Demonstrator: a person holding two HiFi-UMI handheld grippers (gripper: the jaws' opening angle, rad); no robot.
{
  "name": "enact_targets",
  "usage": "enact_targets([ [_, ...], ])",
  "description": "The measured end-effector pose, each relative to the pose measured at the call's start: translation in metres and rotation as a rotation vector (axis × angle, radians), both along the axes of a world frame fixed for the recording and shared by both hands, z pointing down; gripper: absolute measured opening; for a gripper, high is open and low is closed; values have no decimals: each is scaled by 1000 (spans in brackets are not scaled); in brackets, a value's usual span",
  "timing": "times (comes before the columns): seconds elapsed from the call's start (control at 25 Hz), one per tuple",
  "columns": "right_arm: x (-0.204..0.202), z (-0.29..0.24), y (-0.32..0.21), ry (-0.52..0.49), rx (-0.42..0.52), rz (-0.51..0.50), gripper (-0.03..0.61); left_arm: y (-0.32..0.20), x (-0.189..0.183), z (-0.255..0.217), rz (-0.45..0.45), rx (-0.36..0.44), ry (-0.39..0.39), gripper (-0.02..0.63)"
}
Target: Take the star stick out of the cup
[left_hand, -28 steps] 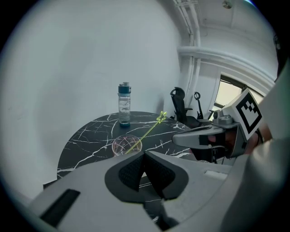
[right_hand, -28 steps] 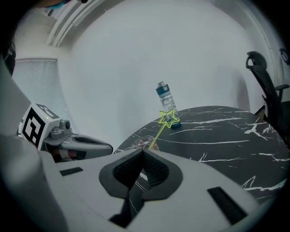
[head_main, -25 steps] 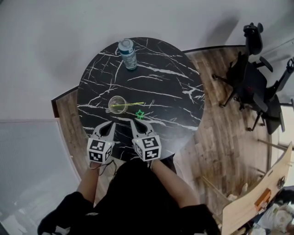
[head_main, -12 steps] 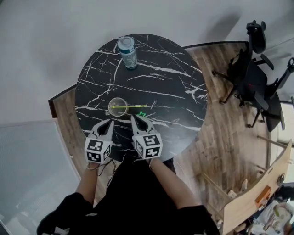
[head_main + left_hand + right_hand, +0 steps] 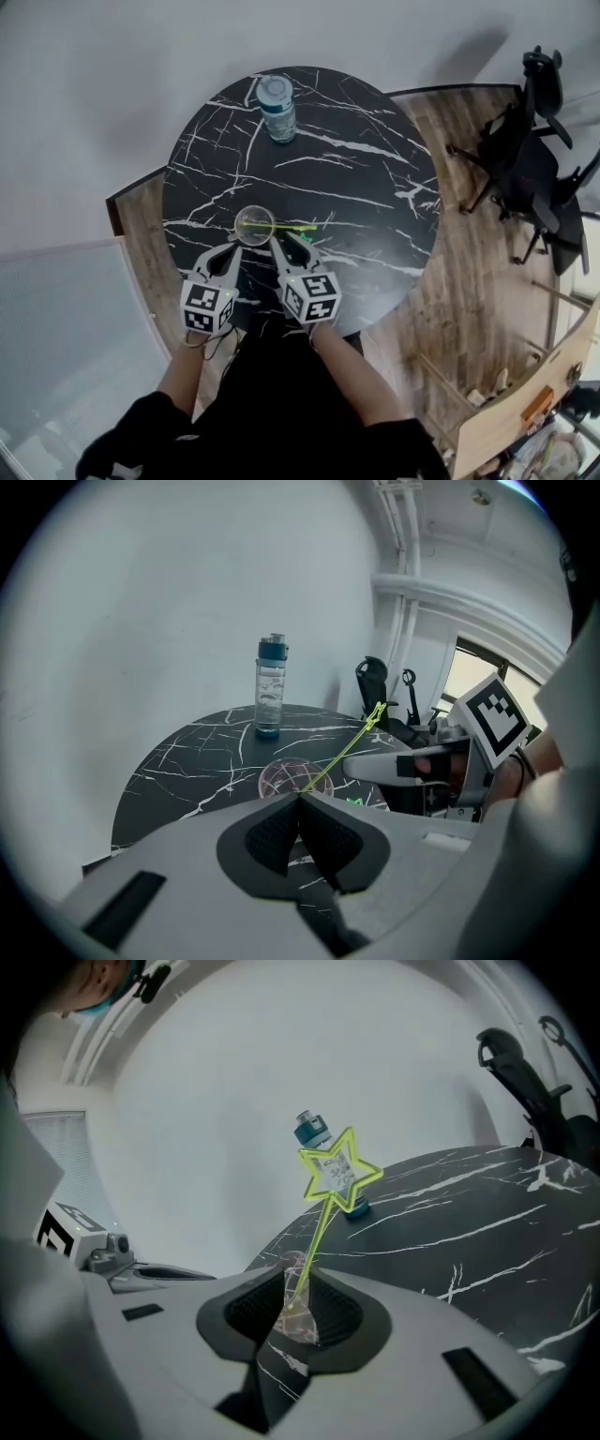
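A clear cup [image 5: 254, 223] stands on the round black marble table [image 5: 356, 169], near its front edge. The yellow-green star stick [image 5: 286, 227] leans out of the cup to the right; its star [image 5: 337, 1168] rises just above my right gripper's jaws. My right gripper [image 5: 288, 240] sits just right of the cup. Its jaws stand slightly apart, with the cup [image 5: 295, 1307] showing in the gap and nothing held. My left gripper [image 5: 231, 248] is just in front of the cup [image 5: 291, 778], with its pads meeting at the tip and nothing between them.
A water bottle [image 5: 278, 110] with a blue cap stands at the table's far side. A black office chair [image 5: 525, 169] stands on the wooden floor to the right. A white wall curves behind the table.
Both grippers have moved forward, closer to the cup. The right gripper's tips now reach the stick's star end. The cup and the bottle have stayed put.
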State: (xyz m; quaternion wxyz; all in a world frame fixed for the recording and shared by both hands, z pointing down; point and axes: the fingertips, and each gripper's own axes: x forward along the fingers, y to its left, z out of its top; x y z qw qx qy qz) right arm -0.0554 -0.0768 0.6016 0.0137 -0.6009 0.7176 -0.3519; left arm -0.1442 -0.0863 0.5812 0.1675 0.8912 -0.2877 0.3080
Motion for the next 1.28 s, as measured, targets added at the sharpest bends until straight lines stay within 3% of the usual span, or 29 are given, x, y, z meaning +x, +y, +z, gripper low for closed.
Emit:
enact_targets([
  [0.2, 8, 5, -7, -66, -16, 55, 72, -3, -3, 3, -4, -15, -1, 0],
  [0.52, 9, 11, -15, -96, -21, 55, 73, 2, -8, 16, -32, -48, -1, 0],
  [0.8, 8, 7, -22, -109, -13, 26, 17, 4, -14, 18, -82, -61, 1, 0],
  [1.28, 7, -19, -25, -45, 18, -115, 12, 12, -19, -3, -201, -28, 22, 0],
])
